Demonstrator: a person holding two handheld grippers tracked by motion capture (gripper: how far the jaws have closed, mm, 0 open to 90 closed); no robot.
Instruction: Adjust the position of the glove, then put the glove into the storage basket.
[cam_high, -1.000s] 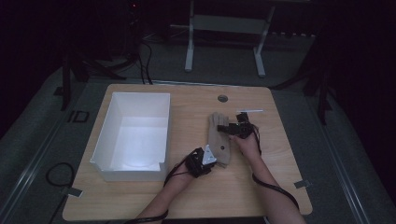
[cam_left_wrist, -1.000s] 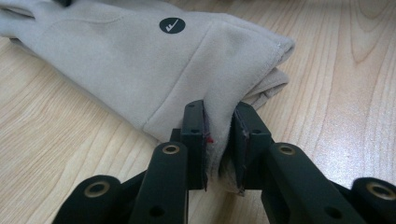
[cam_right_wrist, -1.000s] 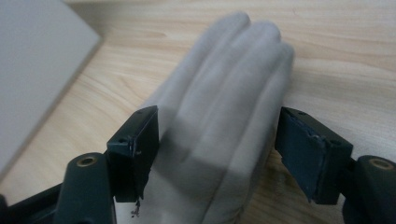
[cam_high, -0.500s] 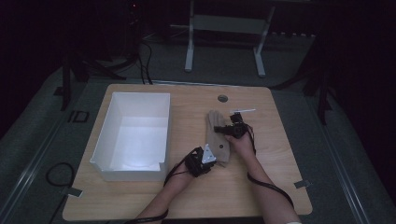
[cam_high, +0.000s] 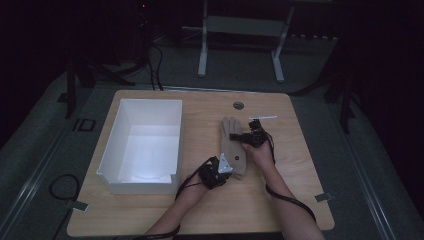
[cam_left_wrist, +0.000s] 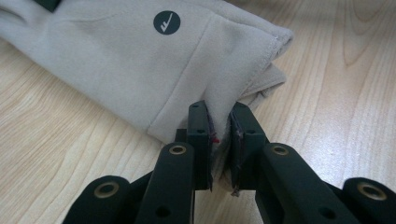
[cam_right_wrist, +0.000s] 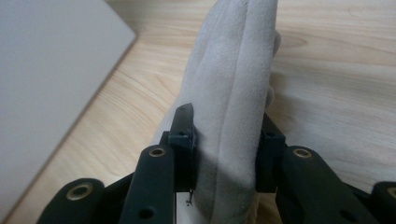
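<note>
Glove lies on the bench right of the white box; left tool pinches its cuff, right tool, just closing, clamps its fingers. Uneven lifting could tug fabric free.

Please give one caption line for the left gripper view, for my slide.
Left gripper shut on the cuff edge of a beige glove lying on the wooden table.

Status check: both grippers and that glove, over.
Left gripper shut on glove cuff. Right gripper just closing, pads pressing the glove's fingers. Glove flat on table, white box beside it, nothing blocking.
</note>
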